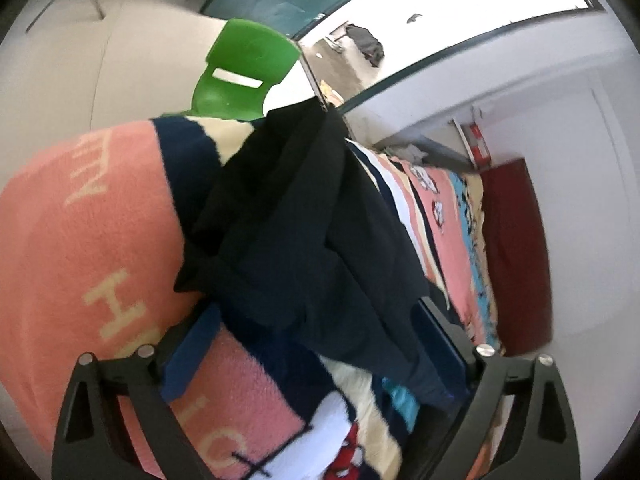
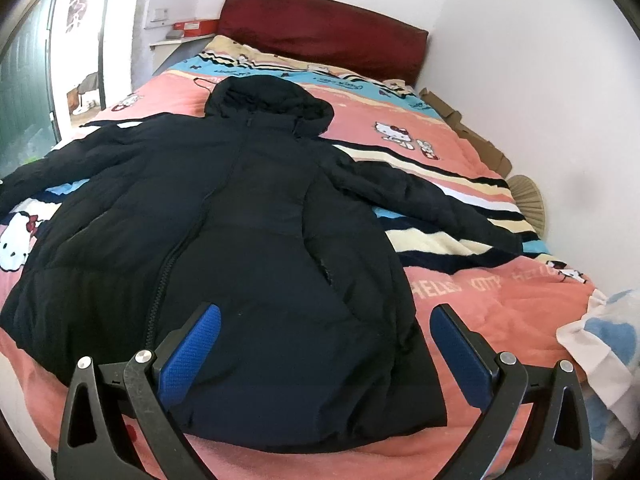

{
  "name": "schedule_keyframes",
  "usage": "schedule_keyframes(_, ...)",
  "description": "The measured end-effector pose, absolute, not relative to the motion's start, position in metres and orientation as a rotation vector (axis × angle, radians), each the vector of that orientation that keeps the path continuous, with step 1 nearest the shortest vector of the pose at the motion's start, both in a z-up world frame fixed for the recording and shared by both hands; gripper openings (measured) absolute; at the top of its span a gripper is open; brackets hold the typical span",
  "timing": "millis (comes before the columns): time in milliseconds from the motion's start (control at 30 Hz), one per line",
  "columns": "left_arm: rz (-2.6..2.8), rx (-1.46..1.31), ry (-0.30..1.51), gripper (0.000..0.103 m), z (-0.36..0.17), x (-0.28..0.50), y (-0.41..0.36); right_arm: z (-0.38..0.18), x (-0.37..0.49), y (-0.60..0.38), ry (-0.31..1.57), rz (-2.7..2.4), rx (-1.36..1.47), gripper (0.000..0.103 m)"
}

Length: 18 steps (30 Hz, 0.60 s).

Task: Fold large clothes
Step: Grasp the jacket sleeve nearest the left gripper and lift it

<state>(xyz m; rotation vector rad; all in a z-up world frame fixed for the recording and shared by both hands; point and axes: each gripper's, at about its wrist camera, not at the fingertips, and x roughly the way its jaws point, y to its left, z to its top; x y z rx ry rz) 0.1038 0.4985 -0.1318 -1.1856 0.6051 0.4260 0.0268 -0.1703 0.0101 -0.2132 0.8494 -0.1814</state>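
A large black hooded puffer jacket lies flat, front up, on a pink cartoon-print blanket covering the bed, hood toward the headboard and sleeves spread to both sides. My right gripper is open, its blue pads either side of the jacket's bottom hem, just above it. In the left wrist view, part of the jacket, likely a sleeve, lies bunched between the wide-apart fingers of my left gripper; the fingers do not pinch it.
A dark red headboard stands at the bed's far end, a white wall on the right. A green chair stands beyond the bed's left side. A white and blue cloth lies at the bed's right corner. Cardboard lines the wall side.
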Motion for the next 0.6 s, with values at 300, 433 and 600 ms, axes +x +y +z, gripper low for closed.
schedule_keyframes(300, 0.454, -1.287, 0.595, 0.03, -0.146, 0.103, 0.513, 0.011, 0.024, -0.168, 0.84, -0.17, -0.232, 0.102)
schedule_keyframes(433, 0.446, -1.239, 0.61, 0.019, -0.141, 0.106, 0.512, 0.01, 0.023, -0.171, 0.84, -0.167, -0.219, 0.103)
schedule_keyframes(600, 0.432, -1.14, 0.6, 0.015, -0.118, 0.114, 0.505, 0.013, 0.022, -0.174, 0.83, -0.16, -0.211, 0.103)
